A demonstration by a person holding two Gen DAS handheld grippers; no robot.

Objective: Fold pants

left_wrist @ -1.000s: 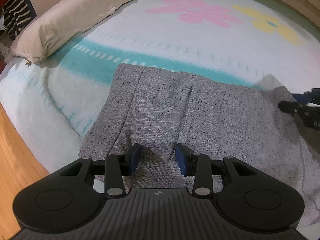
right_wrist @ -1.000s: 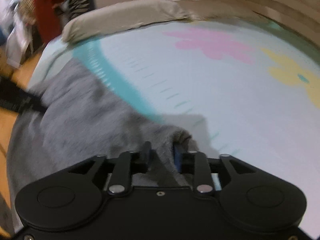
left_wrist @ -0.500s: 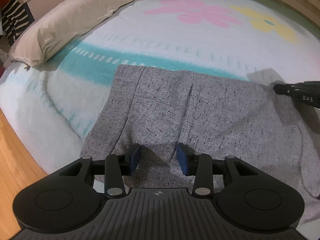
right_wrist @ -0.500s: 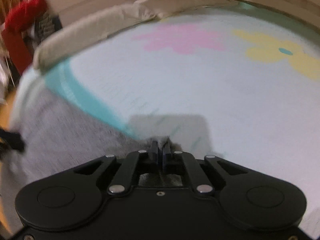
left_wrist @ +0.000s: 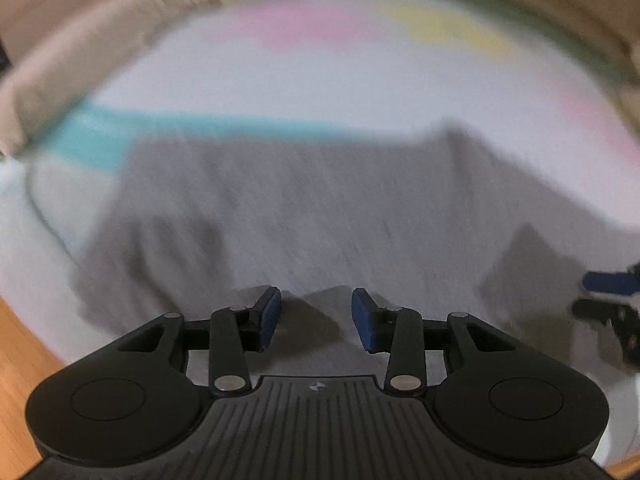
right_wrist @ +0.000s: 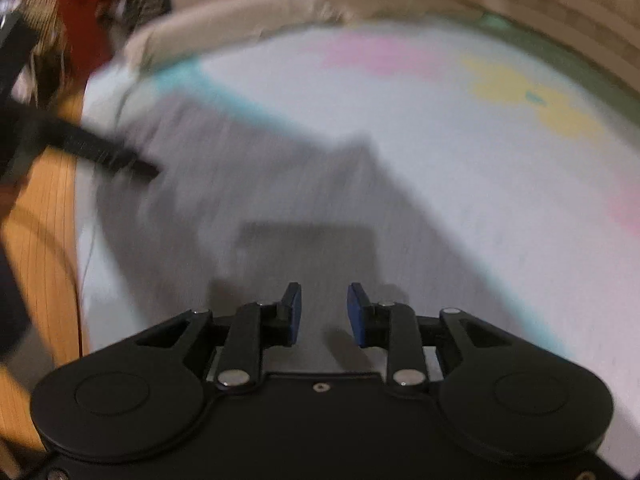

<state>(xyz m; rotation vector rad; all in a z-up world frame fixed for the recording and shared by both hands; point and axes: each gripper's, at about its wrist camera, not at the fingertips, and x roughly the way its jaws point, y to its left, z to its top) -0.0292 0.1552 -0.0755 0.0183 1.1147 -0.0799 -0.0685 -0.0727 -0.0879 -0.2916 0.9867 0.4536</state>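
Note:
The grey pants point(left_wrist: 304, 216) lie spread on the bed; both views are motion-blurred. My left gripper point(left_wrist: 316, 316) is open and empty, hovering over the near edge of the pants. My right gripper point(right_wrist: 324, 312) is open and empty above the pants point(right_wrist: 248, 208) near their right end. The right gripper also shows at the right edge of the left wrist view point(left_wrist: 608, 296). The left gripper shows as a dark bar at the left of the right wrist view point(right_wrist: 100, 152).
The bed sheet point(left_wrist: 320, 80) is white with a teal stripe point(left_wrist: 100, 136) and pink and yellow flowers. A beige pillow point(left_wrist: 80, 56) lies at the far left. Wooden floor point(right_wrist: 36, 220) runs along the bed's left edge. Red clothing point(right_wrist: 96, 4) hangs beyond.
My right gripper was shut on a corner of the pants and has let go; its jaws now stand open and it has drawn back. Both grippers are moving, blurring the views.

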